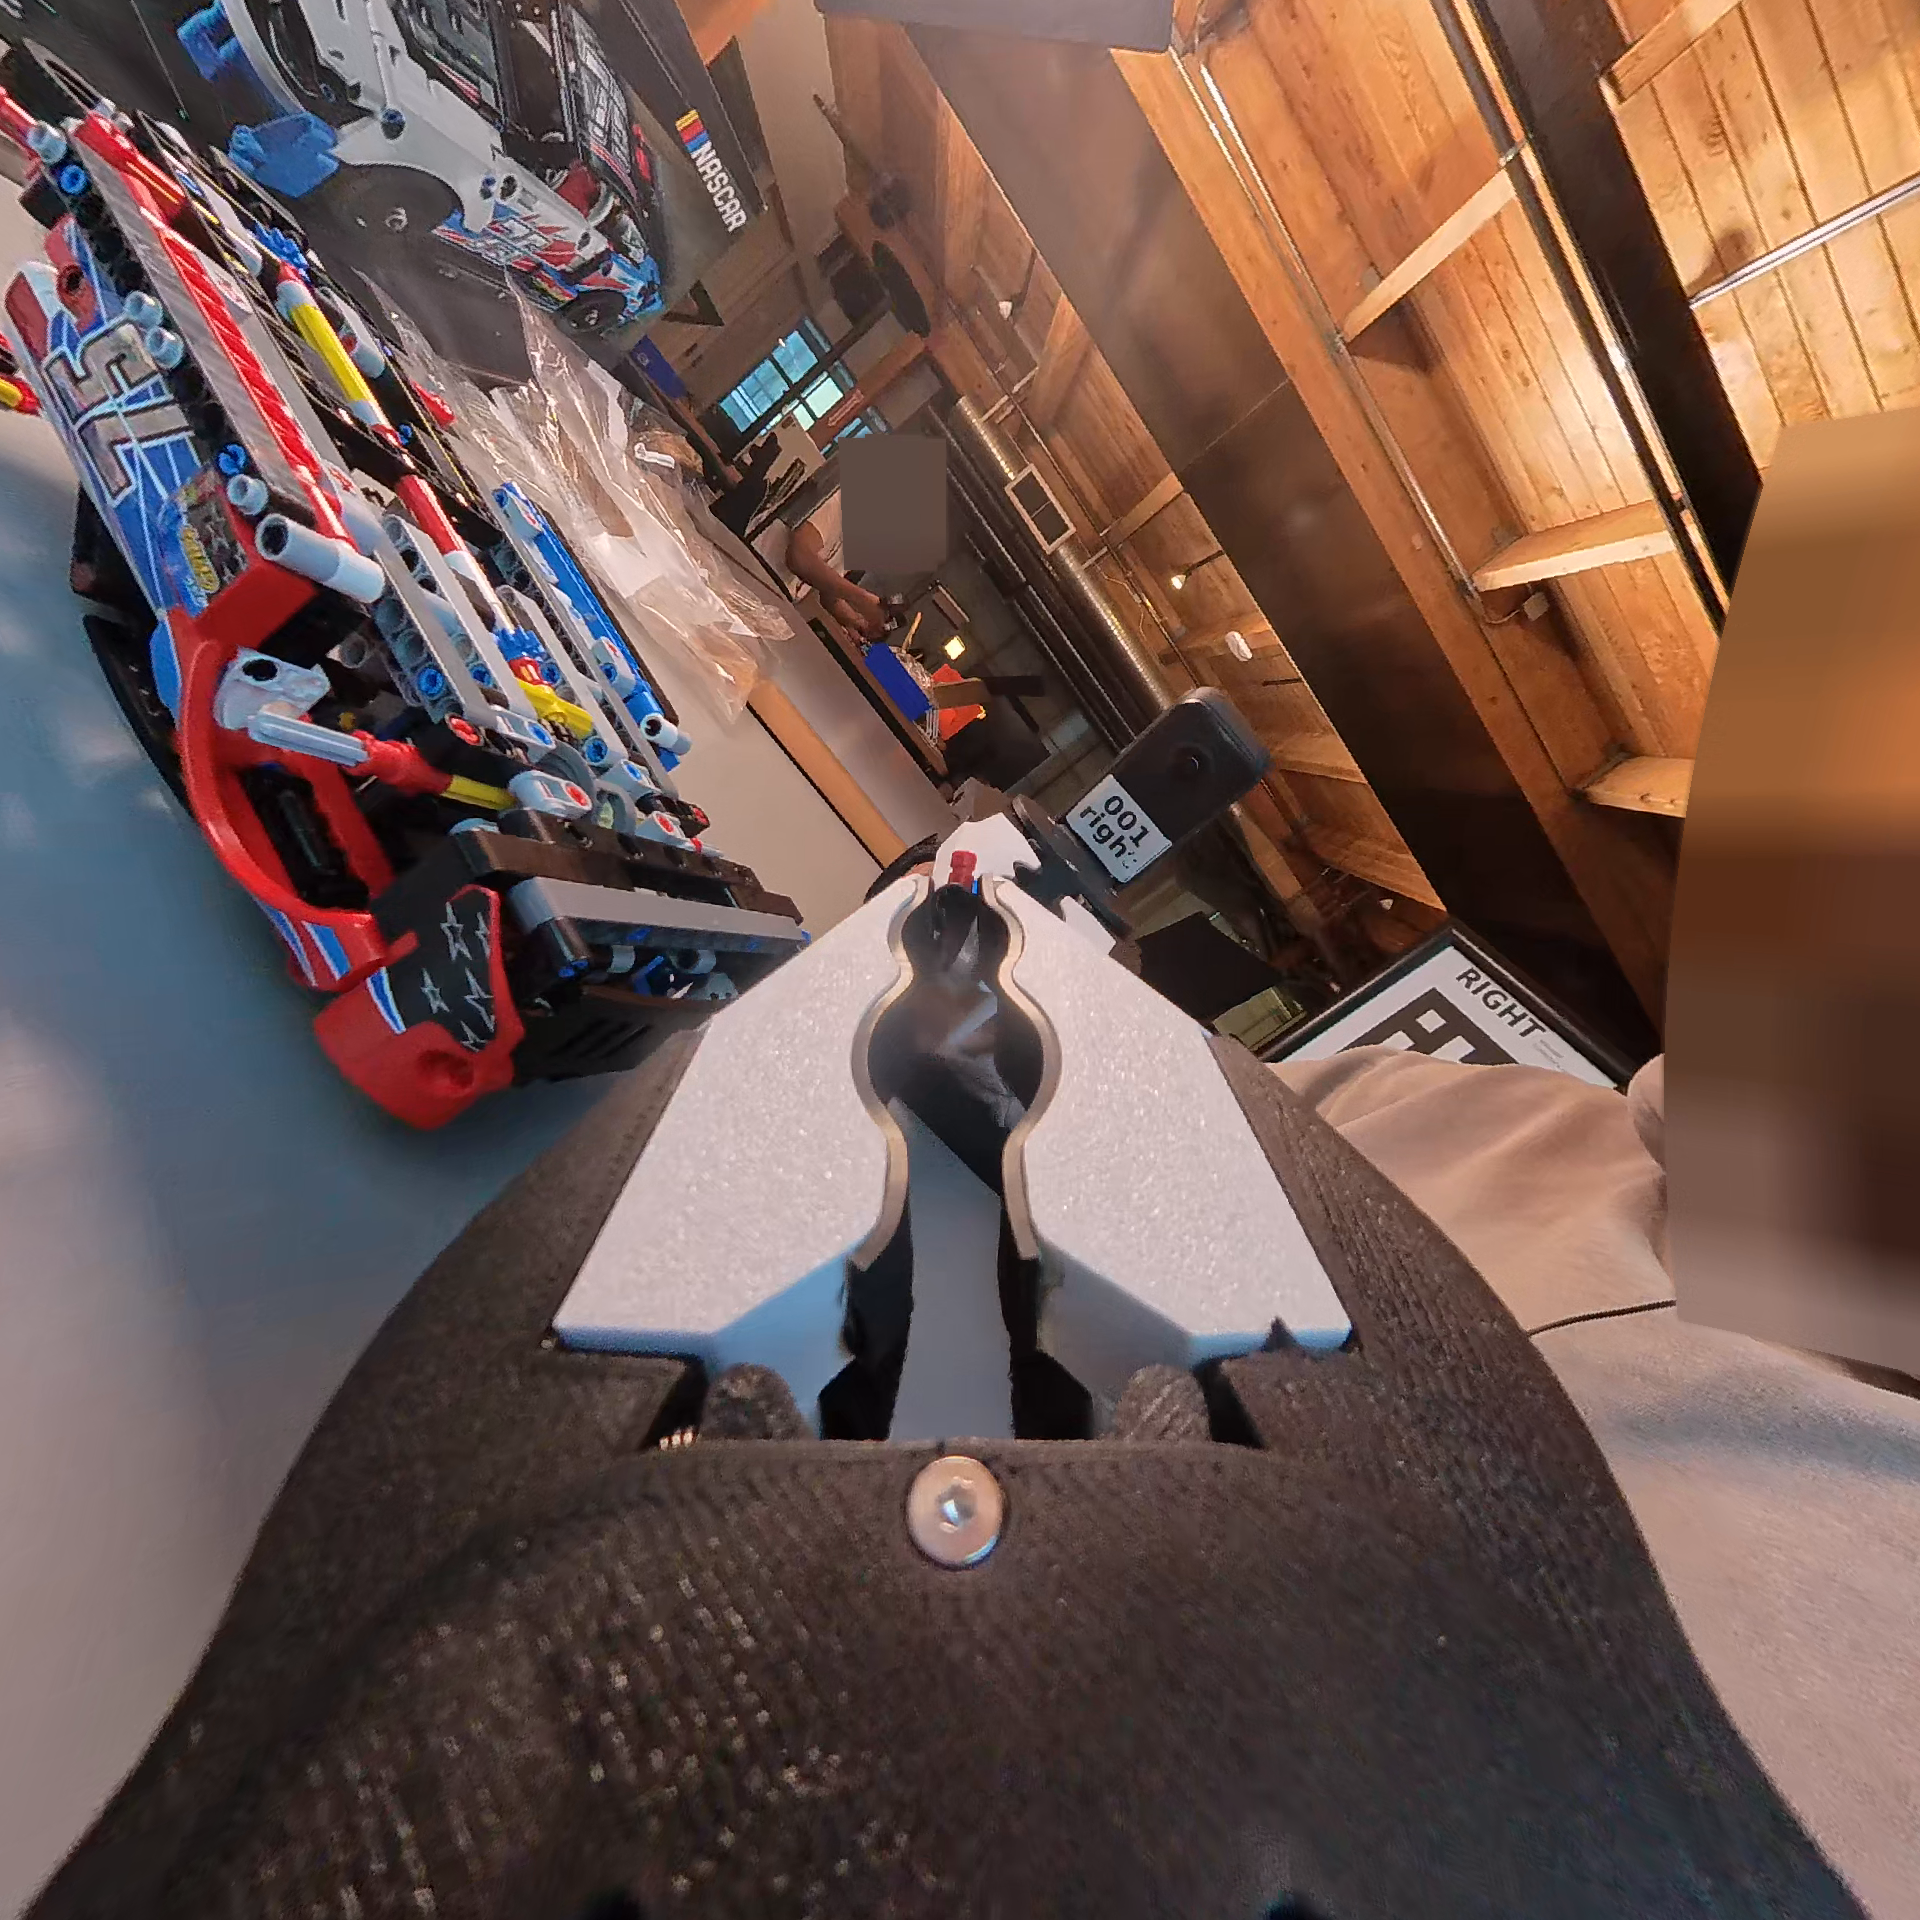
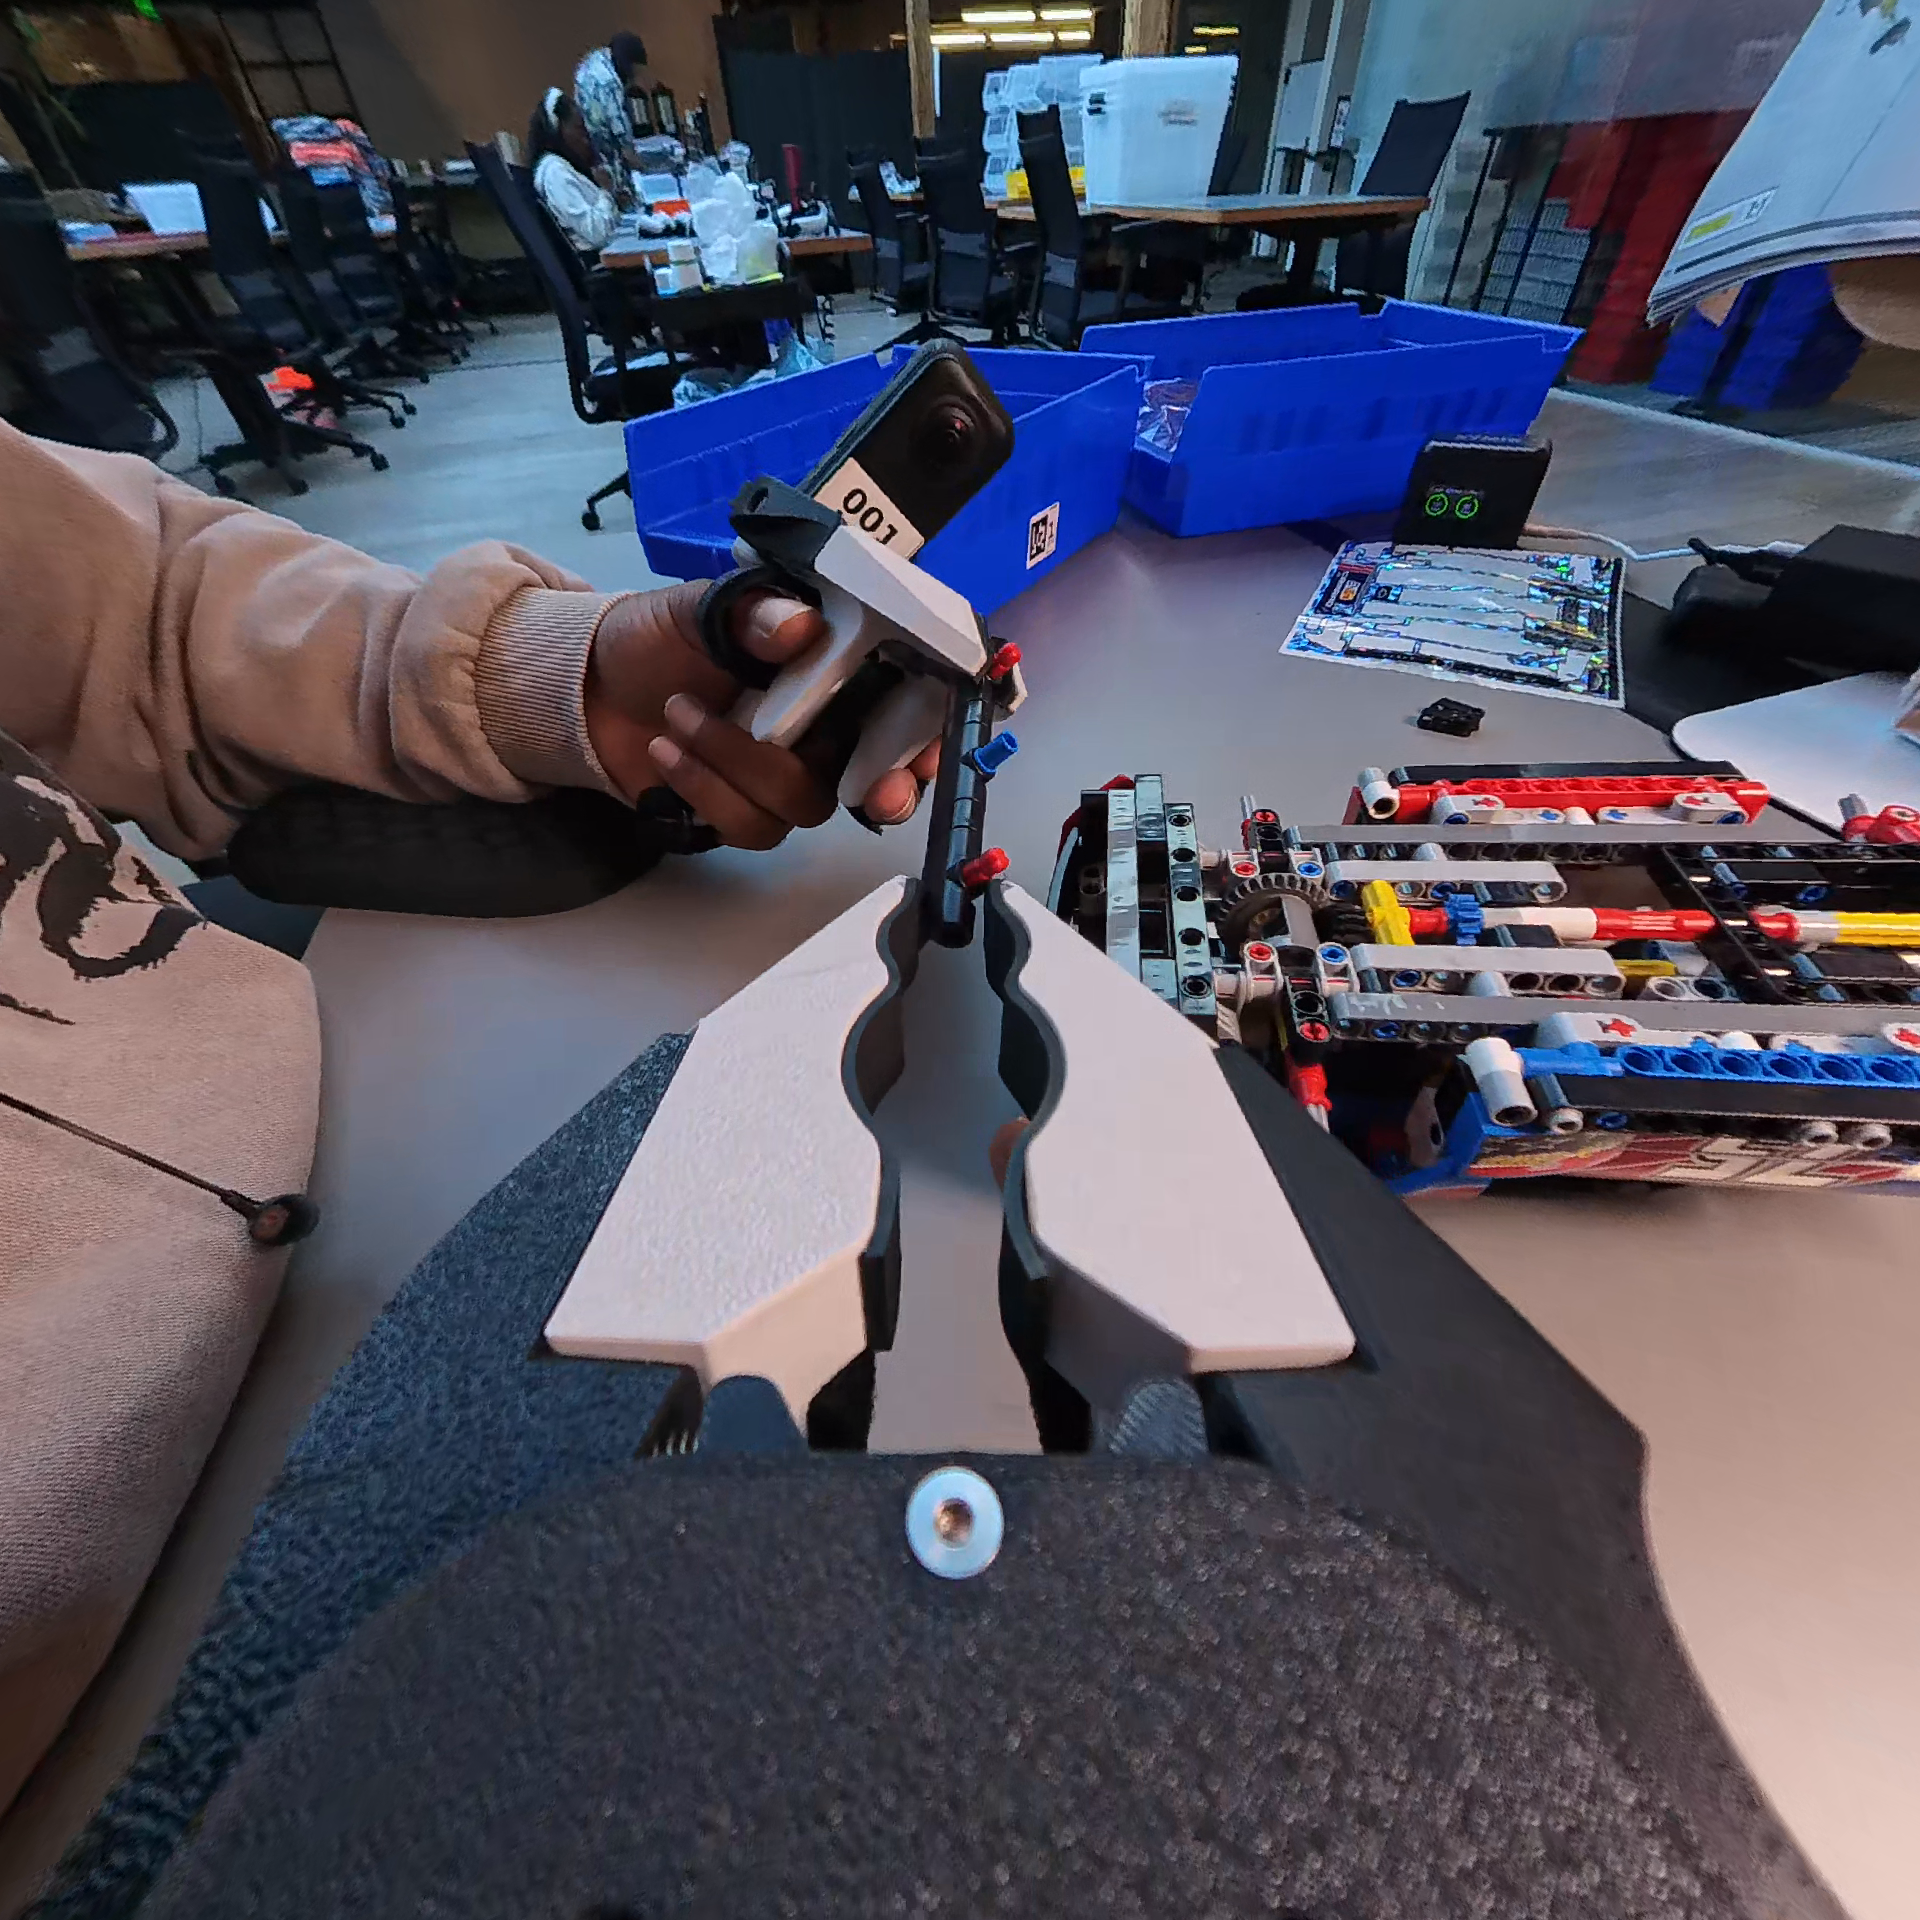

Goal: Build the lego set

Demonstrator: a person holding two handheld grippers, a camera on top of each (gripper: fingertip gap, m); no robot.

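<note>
Grippers sharing one black beam above the desk

Both grippers are meeting in mid-air, and a slim black beam (image 2: 961, 800) is bridging them. The right gripper (image 2: 951, 914) is pinching the beam's lower end, jaws nearly closed on it. The left gripper (image 2: 997, 675), seen farther off in the right wrist view, is clamping the upper end, with a hand (image 2: 717, 727) wrapping its grip. Red pins are sticking out of the beam near each gripper, and a blue pin (image 2: 995, 750) is poking out between them. In the left wrist view the left gripper (image 1: 958, 904) is showing jaws drawn close on the dark beam, a red pin (image 1: 963, 864) peeking out at the tips.

Just right of the right gripper, the half-built car (image 2: 1507, 966) is lying on the grey desk (image 2: 1195, 665), its frame of grey, red, yellow and blue parts open on top. Beyond it, a sticker sheet (image 2: 1455, 618) is lying flat, a small black piece (image 2: 1449, 717) near it, and two blue bins (image 2: 1091, 457) are sitting at the far edge. In the left wrist view the set's box (image 1: 468, 156) is standing behind the car (image 1: 343, 665), with clear plastic bags (image 1: 644, 540) beside it.
</note>
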